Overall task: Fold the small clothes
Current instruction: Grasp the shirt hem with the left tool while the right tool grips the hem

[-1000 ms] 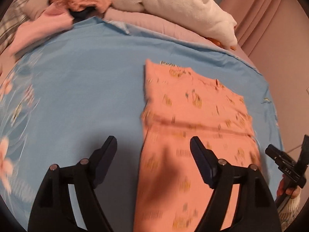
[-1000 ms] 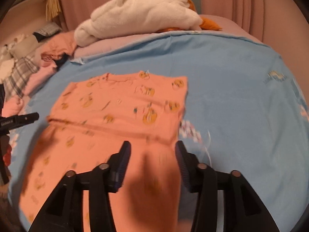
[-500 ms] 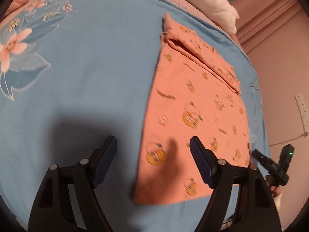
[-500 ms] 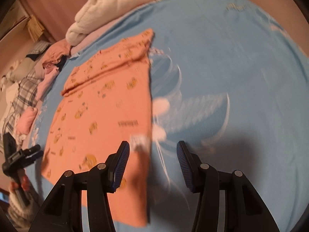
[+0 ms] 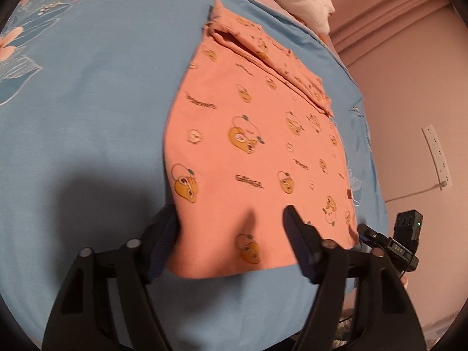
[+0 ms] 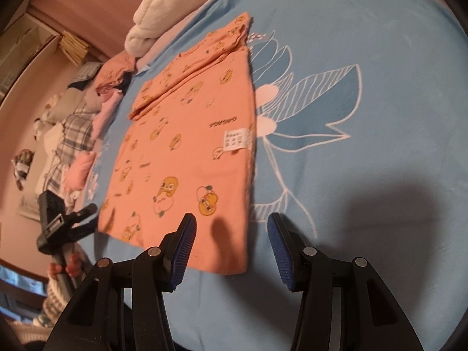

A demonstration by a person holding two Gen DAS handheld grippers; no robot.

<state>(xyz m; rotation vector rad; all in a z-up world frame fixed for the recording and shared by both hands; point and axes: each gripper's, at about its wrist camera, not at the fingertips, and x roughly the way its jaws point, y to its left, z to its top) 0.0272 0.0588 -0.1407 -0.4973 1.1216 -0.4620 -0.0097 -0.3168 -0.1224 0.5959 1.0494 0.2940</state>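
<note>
An orange garment (image 5: 254, 152) printed with cartoon ducks lies flat on the blue bed sheet (image 5: 82, 111), its far end folded over. It also shows in the right wrist view (image 6: 187, 152), with a white label near its right edge. My left gripper (image 5: 231, 234) is open, its jaws straddling the garment's near left corner just above the cloth. My right gripper (image 6: 231, 239) is open over the near right corner. Neither holds anything.
A white fluffy blanket (image 6: 163, 8) lies at the head of the bed. A pile of pink and plaid clothes (image 6: 84, 111) sits along the left side. The bed's near edge is right below both grippers. A wall (image 5: 415, 87) is at the right.
Both grippers have pulled back from the middle of the garment to its near edge and dropped closer to its corners. The garment lies unchanged.
</note>
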